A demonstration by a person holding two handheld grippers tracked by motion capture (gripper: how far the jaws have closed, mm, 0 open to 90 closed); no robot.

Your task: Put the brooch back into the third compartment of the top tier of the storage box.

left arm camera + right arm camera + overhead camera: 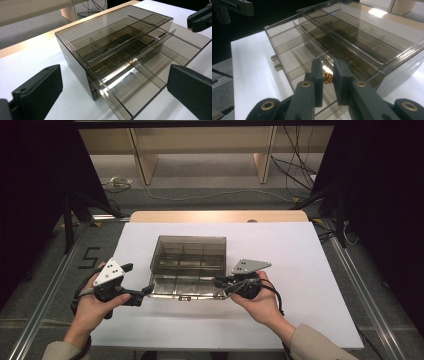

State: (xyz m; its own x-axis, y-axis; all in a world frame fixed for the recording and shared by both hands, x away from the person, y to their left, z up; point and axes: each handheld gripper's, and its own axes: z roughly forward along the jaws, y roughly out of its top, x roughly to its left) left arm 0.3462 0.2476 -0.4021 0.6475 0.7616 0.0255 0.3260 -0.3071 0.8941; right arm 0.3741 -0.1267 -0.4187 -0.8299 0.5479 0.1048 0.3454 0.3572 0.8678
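The right gripper [328,75] pinches a small gold ring [327,77] between its nearly closed jaws, over the pulled-out bottom drawer [294,53] of a smoky clear drawer box [189,254] on the white table [300,265]. The drawer's divided compartments look empty. The left gripper [112,87], jaws wide apart, holds nothing beside the drawer's other end.

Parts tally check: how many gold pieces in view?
1. The small gold piece is pinched between the jaws of the right gripper, above the pulled-out bottom drawer of the smoked box. Others may be hidden behind the tinted walls.
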